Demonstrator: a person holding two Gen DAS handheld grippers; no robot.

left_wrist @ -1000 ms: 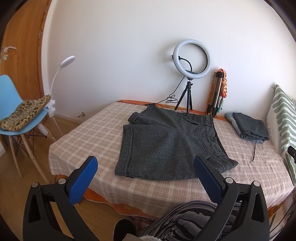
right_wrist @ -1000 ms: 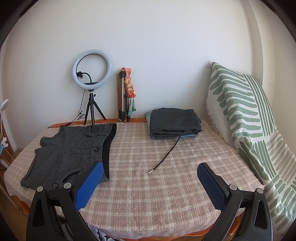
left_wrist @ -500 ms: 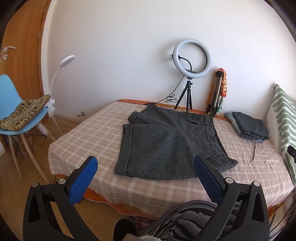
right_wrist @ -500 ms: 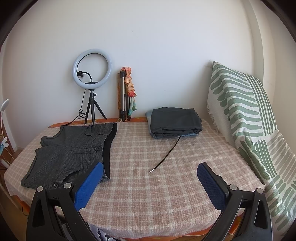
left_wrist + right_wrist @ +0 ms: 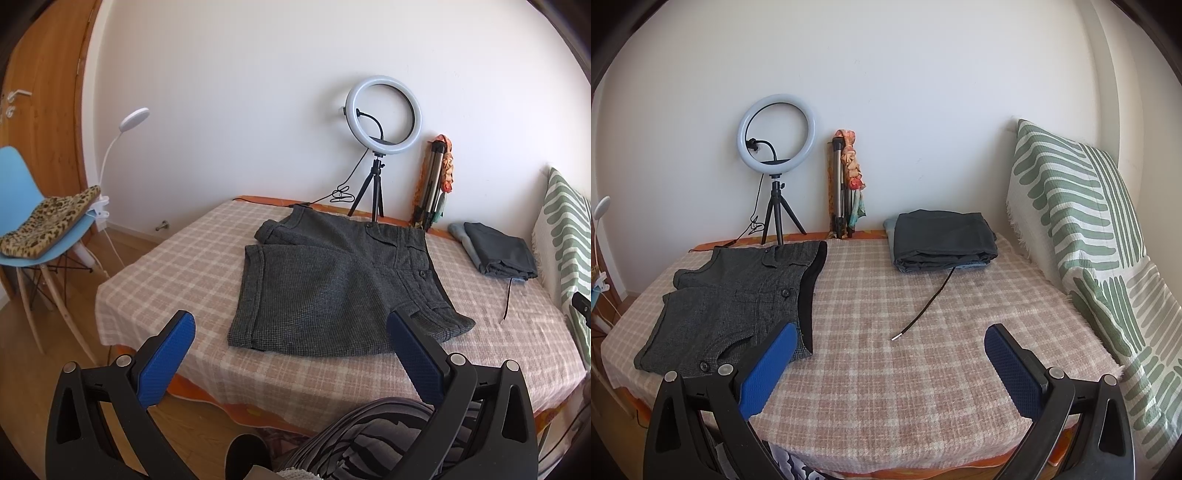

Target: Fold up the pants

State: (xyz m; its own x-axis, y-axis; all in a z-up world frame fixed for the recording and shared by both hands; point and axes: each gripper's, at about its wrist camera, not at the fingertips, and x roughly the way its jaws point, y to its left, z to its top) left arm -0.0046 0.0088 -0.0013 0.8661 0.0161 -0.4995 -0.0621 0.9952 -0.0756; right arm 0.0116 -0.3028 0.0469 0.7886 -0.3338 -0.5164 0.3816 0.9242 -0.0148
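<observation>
Pants (image 5: 332, 291): grey woven shorts, laid flat on the checked bed (image 5: 177, 266), hems nearest the left gripper (image 5: 291, 347), whose jaws gape wide and hold nothing. Likely soft, limp, fairly thick (take the hem corners). Right view: the waistband edge lies beside the right gripper (image 5: 890, 350), likewise wide and empty; folded dark garment (image 5: 943, 238) sits well apart.

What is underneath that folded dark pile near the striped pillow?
A light blue garment peeks out under the folded dark pile, both resting on the checked bedspread. Anything deeper is covered.
</observation>
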